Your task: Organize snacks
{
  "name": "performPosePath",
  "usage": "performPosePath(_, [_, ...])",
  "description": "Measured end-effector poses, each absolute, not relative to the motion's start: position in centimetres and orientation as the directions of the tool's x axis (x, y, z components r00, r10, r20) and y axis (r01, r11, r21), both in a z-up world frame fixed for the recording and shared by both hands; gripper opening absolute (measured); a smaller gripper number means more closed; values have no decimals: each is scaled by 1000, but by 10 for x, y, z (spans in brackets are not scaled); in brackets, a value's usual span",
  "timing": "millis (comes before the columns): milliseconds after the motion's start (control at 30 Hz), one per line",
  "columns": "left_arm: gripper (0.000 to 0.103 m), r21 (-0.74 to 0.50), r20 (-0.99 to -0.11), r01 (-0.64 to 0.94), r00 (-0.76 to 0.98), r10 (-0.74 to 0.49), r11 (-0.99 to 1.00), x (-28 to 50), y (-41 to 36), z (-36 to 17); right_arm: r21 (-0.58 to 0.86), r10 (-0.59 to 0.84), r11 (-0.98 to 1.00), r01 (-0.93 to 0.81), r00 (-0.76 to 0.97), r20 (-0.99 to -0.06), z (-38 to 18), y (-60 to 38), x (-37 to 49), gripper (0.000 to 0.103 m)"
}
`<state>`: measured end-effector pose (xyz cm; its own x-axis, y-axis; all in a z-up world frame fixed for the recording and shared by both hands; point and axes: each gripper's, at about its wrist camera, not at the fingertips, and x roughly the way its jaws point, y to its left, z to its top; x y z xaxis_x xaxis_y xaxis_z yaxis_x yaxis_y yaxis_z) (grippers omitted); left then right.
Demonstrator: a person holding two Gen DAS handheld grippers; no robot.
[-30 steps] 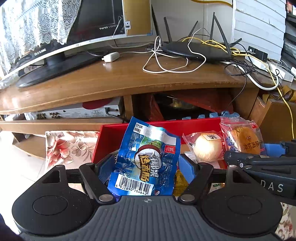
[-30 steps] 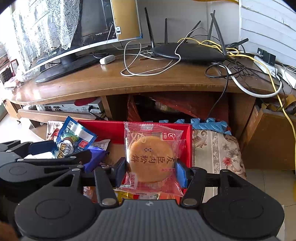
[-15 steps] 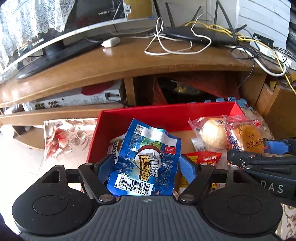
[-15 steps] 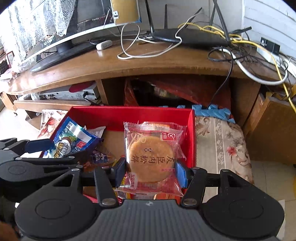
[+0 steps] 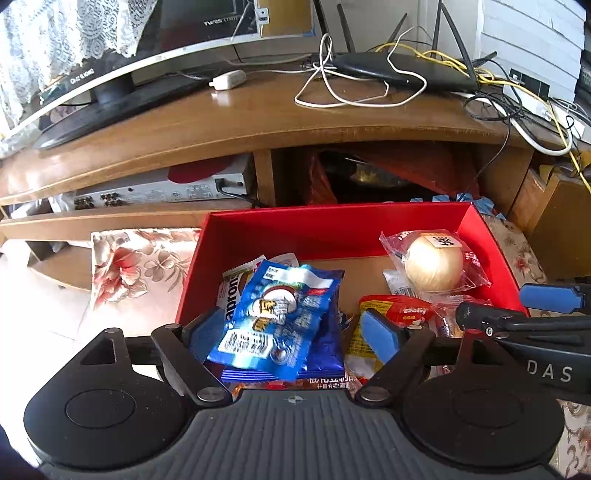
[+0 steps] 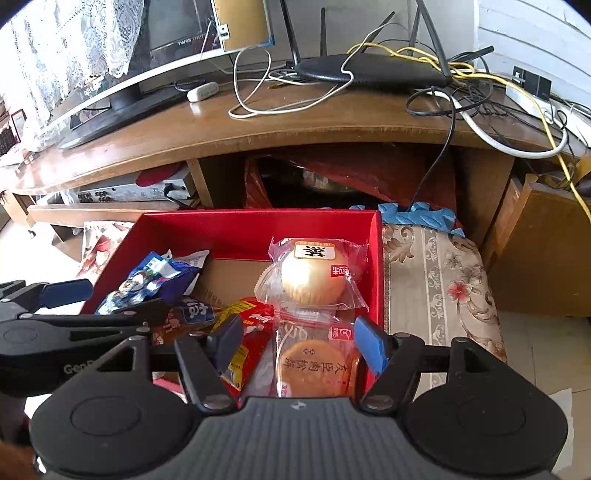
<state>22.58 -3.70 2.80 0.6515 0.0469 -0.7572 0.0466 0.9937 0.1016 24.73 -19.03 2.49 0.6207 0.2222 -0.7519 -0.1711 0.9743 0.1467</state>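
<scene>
Both tools angled over red box

Red box: near wall hidden behind both gripper bodies at 6 o'clock. Round flat cake pack has its lower edge hidden behind the right gripper body. Blue sausage pack covers most of the white packet under it; only "aprona"-like letters show. Orange pack at 6 o'clock mostly hidden, print unreadable. TV cut off at 12 o'clock. Dark cabinet opening: contents unclear. Blue pack's print blurred in the right view.
</scene>
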Motion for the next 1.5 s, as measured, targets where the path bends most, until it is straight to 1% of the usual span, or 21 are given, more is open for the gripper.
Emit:
performPosePath(67, [89,94,-752,46,658,41,994,222,-35,30,137,213,976,-167,626,-750,27,-191,243,71])
performPosePath(200, [95,62,-747,32,665,25,998,213,-29,34,136,210,977,-164,627,-751,30,-192,230,72])
performPosePath(400, [101,77,-732,32,681,35,997,198,-29,36,147,206,978,-145,627,-751,32,-196,213,72])
performPosePath(533, [101,56,-732,31,681,19,998,188,-27,37,154,195,981,-119,630,-751,33,-200,205,72])
performPosePath(833, [101,63,-717,33,696,22,997,160,-27,41,184,220,975,-124,633,-742,36,-204,179,72])
performPosePath(1033, [101,26,-739,28,674,0,999,142,-24,42,201,237,971,-131,635,-735,38,-205,157,72])
performPosePath(1200, [102,6,-710,15,704,-6,1000,123,-20,47,221,256,966,-136,647,-719,43,-207,142,72])
performPosePath(1367, [103,24,-690,16,723,5,1000,115,-22,50,228,264,963,-140,647,-715,44,-208,133,72])
performPosePath(1500, [102,34,-711,25,703,7,999,114,-25,48,231,262,964,-134,640,-722,41,-210,128,72])
